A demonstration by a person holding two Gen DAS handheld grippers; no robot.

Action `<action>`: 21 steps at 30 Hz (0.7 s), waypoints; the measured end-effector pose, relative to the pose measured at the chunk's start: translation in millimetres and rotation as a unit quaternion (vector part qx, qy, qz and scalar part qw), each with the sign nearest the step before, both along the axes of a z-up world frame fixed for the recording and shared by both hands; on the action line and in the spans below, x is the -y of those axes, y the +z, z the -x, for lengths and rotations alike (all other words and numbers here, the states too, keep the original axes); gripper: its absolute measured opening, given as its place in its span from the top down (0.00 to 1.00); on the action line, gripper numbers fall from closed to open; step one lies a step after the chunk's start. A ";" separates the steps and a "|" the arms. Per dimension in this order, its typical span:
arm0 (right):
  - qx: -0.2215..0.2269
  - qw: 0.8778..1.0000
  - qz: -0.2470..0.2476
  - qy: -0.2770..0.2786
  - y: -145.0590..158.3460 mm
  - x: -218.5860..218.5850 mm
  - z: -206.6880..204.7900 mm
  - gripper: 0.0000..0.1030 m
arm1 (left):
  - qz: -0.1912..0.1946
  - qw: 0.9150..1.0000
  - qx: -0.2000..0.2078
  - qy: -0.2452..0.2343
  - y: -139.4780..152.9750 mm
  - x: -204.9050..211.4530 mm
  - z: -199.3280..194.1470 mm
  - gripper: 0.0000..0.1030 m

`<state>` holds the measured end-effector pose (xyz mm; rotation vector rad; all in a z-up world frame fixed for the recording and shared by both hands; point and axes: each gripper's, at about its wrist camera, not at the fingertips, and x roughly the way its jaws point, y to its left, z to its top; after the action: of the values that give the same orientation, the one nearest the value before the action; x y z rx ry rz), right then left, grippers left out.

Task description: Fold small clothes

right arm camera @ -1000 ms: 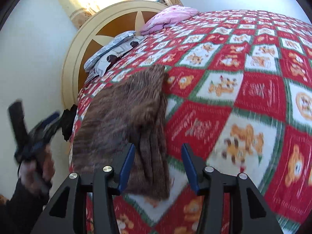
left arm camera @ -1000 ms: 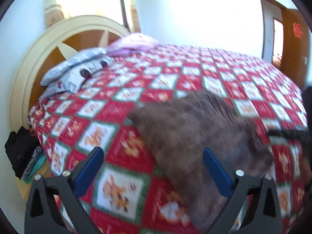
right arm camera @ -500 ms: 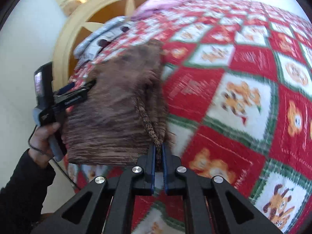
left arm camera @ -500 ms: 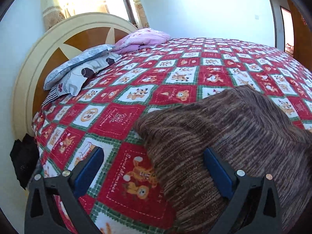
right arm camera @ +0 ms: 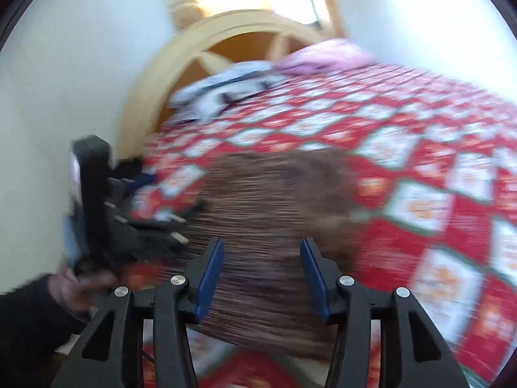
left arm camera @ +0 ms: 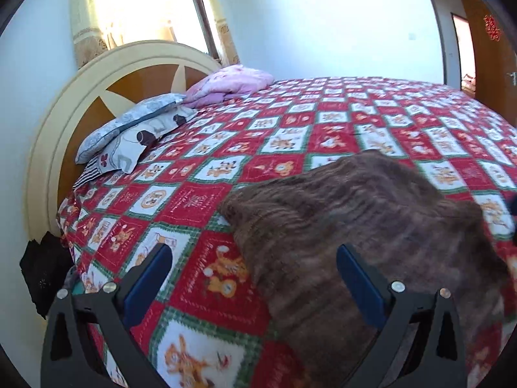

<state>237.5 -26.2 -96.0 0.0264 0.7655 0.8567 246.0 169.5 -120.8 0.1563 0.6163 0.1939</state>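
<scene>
A: From the left wrist, the left gripper (left arm camera: pixel 252 278) stands wide open, empty; the brown knit garment (left arm camera: pixel 355 226) lies on the checked bedspread (left arm camera: pixel 290 135).

B: From the right wrist, the right gripper (right arm camera: pixel 261 274) is opening over that soft, floppy knit; it probably handles best pinched at a corner edge.

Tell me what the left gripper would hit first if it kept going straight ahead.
Probably the red checked bedspread just left of the brown knitted garment; the open left gripper straddles that garment's edge, so depth is uncertain.
</scene>
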 end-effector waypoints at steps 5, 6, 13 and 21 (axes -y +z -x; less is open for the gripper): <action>-0.060 0.992 0.055 -0.093 -50.3 14.6 -43.6 0.67 | 0.007 1.000 -0.020 -0.012 -13.6 4.8 7.0 0.00; -0.066 0.993 0.034 -0.092 -53.0 23.9 -43.4 0.70 | 0.007 1.000 -0.025 -0.009 -19.0 3.4 7.4 0.00; -0.055 0.994 0.000 -0.098 -62.3 35.7 -26.9 0.69 | 0.065 0.997 -0.039 -0.012 -28.2 -0.8 25.5 0.00; 0.047 0.987 0.018 -0.153 -9.3 40.6 38.8 0.48 | 0.066 0.997 -0.006 -0.031 17.5 13.7 72.3 0.00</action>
<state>198.7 -66.8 -105.3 0.0697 0.6673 0.5476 173.6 155.7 -103.3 0.0486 0.6327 0.0915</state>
